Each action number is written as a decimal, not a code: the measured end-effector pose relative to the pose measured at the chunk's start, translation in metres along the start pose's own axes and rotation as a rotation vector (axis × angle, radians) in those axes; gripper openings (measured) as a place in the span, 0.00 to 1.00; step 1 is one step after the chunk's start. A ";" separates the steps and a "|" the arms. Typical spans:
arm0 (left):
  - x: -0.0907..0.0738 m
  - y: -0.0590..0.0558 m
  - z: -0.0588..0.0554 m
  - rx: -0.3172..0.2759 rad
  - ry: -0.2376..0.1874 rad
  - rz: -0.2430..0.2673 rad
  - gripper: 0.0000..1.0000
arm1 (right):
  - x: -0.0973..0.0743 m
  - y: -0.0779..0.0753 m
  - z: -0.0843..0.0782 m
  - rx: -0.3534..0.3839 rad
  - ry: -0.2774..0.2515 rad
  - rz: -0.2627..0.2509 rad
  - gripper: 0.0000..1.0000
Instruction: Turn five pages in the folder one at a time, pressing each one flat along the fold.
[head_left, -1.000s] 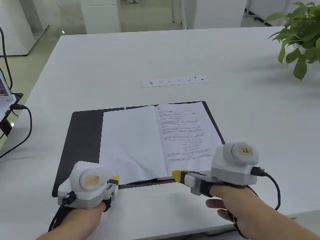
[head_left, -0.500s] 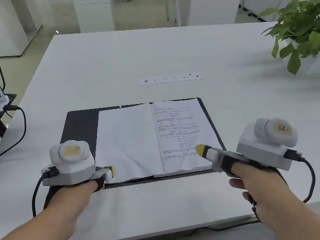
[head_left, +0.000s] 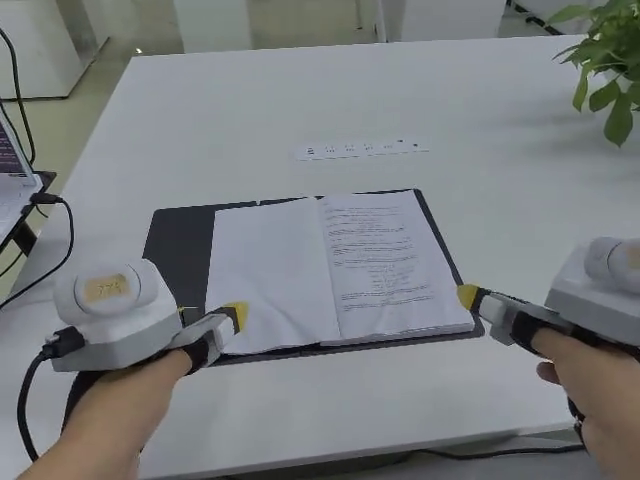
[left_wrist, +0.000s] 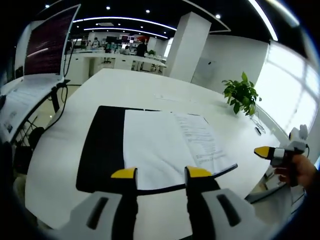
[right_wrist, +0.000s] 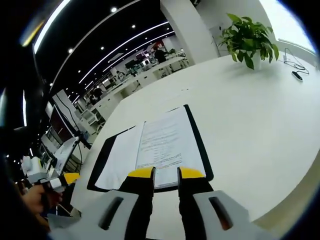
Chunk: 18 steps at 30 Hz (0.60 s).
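Beside folder (head_left: 180, 260) now, right hand-held gripper (head_left: 468, 296)

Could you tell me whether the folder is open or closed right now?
Open: the folder lies spread flat, a blank page on the left and a printed page on the right.

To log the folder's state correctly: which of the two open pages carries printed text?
The right-hand page, lying nearer the right tool, carries lines of print; the left-hand page is blank white.
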<state>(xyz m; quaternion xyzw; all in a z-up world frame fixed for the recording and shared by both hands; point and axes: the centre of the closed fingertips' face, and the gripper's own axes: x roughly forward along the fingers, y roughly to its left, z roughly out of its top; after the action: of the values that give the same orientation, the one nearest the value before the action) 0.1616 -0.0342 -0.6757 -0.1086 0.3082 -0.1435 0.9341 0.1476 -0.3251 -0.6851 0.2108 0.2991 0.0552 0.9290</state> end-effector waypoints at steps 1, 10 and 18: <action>-0.003 0.000 0.002 0.001 -0.007 0.005 0.41 | 0.000 0.000 0.000 -0.002 -0.001 0.000 0.23; -0.020 0.007 0.017 0.033 -0.070 0.084 0.75 | 0.001 0.003 0.005 -0.161 -0.044 -0.021 0.74; -0.031 0.023 0.003 0.077 -0.045 0.132 0.88 | -0.002 0.006 0.014 -0.244 -0.102 -0.016 1.00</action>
<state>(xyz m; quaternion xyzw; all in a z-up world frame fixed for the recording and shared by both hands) 0.1448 -0.0018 -0.6632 -0.0551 0.2877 -0.0908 0.9518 0.1537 -0.3248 -0.6711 0.0961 0.2440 0.0729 0.9622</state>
